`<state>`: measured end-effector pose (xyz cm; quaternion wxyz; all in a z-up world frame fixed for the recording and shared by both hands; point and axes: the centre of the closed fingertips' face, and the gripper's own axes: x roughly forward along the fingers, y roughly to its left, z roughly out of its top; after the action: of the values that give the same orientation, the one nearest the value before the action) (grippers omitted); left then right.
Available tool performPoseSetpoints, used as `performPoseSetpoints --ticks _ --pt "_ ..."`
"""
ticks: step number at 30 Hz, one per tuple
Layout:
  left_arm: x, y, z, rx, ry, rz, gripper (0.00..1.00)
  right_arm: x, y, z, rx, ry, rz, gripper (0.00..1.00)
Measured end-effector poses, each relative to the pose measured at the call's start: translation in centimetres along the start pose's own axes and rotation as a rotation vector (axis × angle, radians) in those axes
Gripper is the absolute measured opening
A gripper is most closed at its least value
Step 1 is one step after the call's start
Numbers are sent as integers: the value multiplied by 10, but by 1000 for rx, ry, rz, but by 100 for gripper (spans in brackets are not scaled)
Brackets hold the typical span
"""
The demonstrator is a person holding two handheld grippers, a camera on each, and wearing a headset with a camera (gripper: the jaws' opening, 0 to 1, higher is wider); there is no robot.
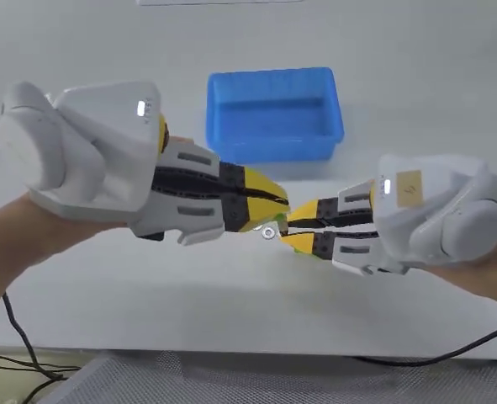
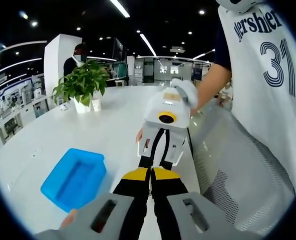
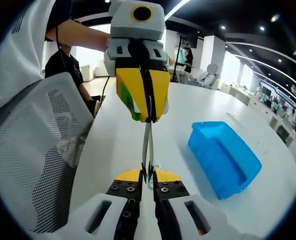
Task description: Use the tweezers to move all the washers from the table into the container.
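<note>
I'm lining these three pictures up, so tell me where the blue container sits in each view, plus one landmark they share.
Head view: blue container at top centre, beyond the grippers.
Left gripper view: lower left.
Right gripper view: right of centre.
Shared landmark: left gripper and right gripper meeting tip to tip, on the tweezers in the right gripper view.
</note>
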<state>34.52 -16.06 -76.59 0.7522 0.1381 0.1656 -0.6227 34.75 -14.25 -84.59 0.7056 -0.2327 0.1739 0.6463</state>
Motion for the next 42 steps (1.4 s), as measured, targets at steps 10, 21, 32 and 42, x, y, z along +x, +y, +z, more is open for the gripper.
performPoseSetpoints --ticks 10,21,32,42 --pt "3 4 -4 2 -1 3 5 2 -4 -5 14 11 -13 10" --pt "5 5 -6 -4 -6 6 5 4 -5 -8 25 19 -11 10" --pt "5 6 -10 -6 -1 7 5 8 -4 -9 31 28 -2 10" --pt "7 7 -11 -4 -3 8 5 8 -5 -11 40 33 -2 11"
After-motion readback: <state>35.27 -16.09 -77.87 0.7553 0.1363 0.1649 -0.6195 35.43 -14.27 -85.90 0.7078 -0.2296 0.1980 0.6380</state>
